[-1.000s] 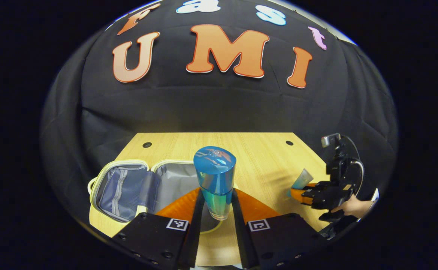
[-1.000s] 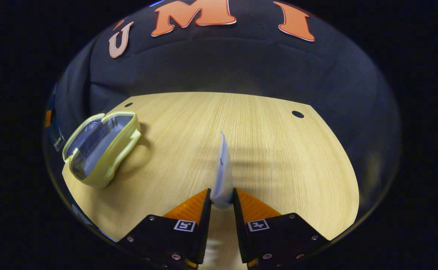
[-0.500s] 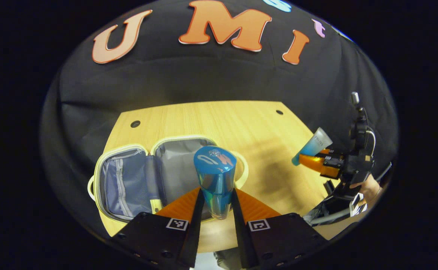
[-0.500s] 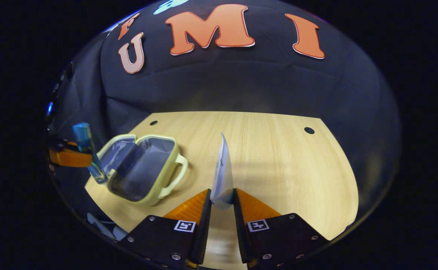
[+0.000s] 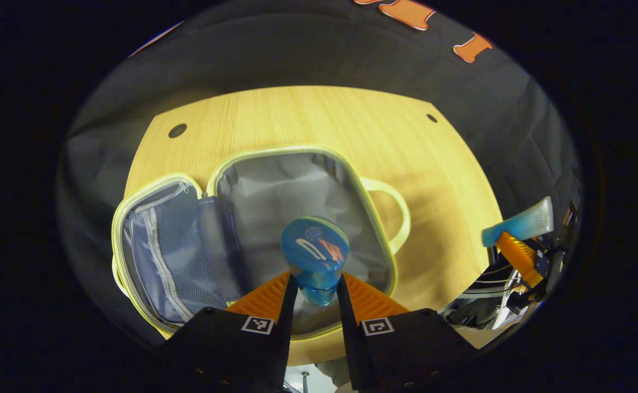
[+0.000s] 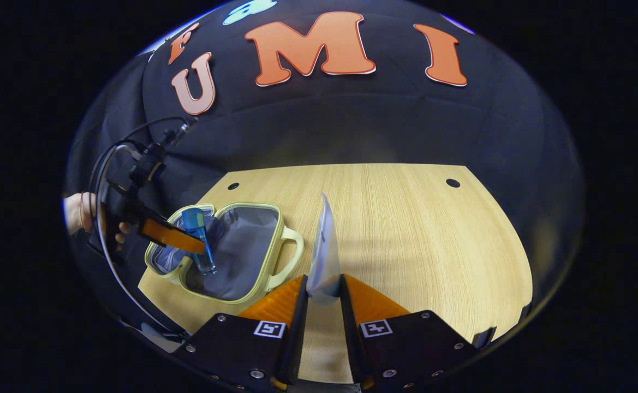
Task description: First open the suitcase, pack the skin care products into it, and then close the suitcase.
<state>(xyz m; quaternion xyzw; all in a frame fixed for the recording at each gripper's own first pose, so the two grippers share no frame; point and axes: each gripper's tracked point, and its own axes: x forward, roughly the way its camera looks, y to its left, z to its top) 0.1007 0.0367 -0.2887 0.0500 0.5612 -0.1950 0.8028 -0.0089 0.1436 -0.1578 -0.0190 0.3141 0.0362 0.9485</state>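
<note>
The small pale-yellow suitcase (image 5: 291, 180) lies open on the wooden table, grey lining on its right half, a mesh pocket on the left half. My left gripper (image 5: 313, 286) is shut on a blue bottle (image 5: 314, 256), held upright over the grey half. In the right gripper view the suitcase (image 6: 242, 245) sits at the left with the blue bottle (image 6: 197, 234) in the left gripper (image 6: 201, 252) above it. My right gripper (image 6: 323, 292) is shut on a pale tube (image 6: 324, 251), held above the table right of the suitcase handle. The tube (image 5: 520, 225) shows at the right edge of the left gripper view.
The wooden table (image 6: 406, 229) has round holes near its far corners (image 6: 452, 183). A hand (image 6: 76, 210) and a cable show behind the left gripper. The black cloth wall stands behind the table.
My left gripper has tilted down and moved over the open suitcase with the bottle. My right gripper with the tube has stayed about level; the suitcase now sits closer to it.
</note>
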